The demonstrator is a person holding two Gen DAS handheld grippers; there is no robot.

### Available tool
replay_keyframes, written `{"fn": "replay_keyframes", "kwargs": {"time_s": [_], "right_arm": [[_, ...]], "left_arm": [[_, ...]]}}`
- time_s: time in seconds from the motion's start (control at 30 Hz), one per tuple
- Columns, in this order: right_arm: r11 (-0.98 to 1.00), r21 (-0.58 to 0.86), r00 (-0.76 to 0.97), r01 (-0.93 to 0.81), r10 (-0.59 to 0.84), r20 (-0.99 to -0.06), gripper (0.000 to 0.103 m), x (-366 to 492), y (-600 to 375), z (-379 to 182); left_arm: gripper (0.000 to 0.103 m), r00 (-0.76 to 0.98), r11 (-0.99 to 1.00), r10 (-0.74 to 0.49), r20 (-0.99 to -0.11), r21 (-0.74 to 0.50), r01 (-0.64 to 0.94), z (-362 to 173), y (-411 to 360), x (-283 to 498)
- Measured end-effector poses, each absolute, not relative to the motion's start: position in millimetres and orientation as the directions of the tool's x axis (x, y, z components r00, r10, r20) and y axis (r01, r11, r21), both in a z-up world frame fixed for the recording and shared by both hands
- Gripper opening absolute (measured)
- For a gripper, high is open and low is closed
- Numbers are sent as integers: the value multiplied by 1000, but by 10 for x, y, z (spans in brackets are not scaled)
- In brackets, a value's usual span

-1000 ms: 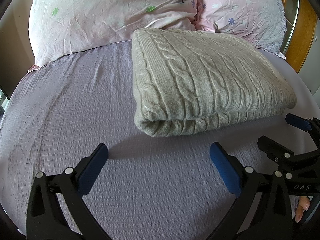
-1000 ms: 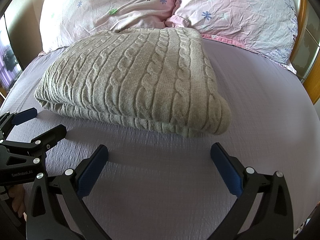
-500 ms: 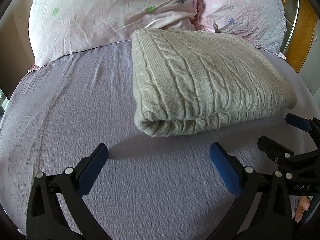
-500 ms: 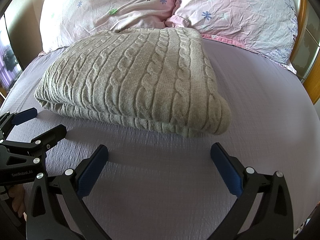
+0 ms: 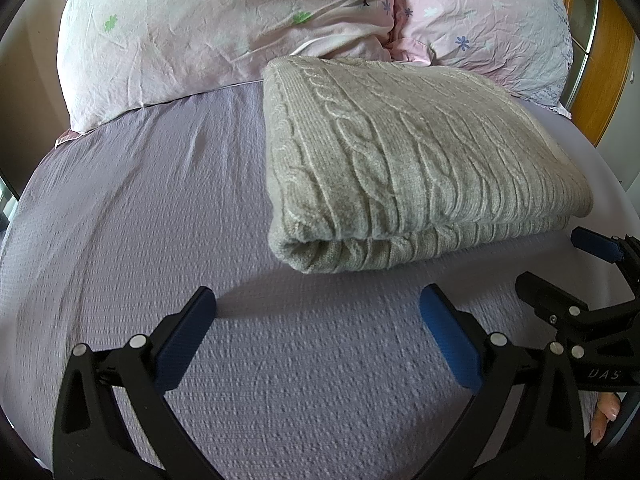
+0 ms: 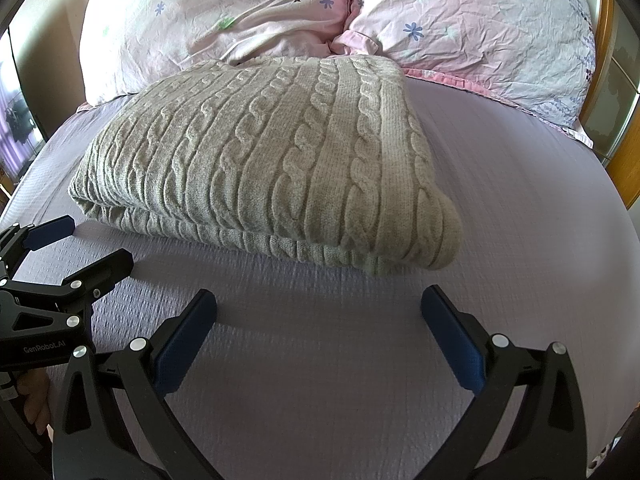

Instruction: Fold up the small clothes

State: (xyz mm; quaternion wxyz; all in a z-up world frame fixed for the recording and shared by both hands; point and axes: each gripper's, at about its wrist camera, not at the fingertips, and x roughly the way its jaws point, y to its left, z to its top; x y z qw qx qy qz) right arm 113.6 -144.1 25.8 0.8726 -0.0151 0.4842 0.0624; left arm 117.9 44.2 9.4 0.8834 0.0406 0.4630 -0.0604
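Two tongs: we hold our left tongs and right tongs side by side, both gaping wide and gripping nothing.
Change: nothing has shifted over the last second; both tongs hang where they were and the sweater lies just as it lay.
Meaning: we judge the fold done, or a pause before a last tidy; no loose sleeve or hem shows from here.
Sweater: the grey cable-knit sweater lies folded into a thick block straight ahead of both tongs, apart from every fingertip, its rolled edge facing us.
Bed sheet: the lilac bed sheet runs bare beneath and between the open fingers.
Pillows: two pink flowered pillows lie beyond the sweater, its far edge touching or nearly touching them.
Bed frame: a wooden bed frame shows past our right tongs, off to the far right.
Obstacles: nothing lies between the tongs and the sweater; only the pillows crowd its far side.
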Motion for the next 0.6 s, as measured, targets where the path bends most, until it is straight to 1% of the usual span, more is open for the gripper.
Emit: {"fn": "replay_keyframes", "kwargs": {"time_s": [0.6], "right_arm": [[992,34,523,-124,94,-847,102,1136,-1441,260]], "left_arm": [[101,572,990,-68,-818,17,142,104,430,1179]]}}
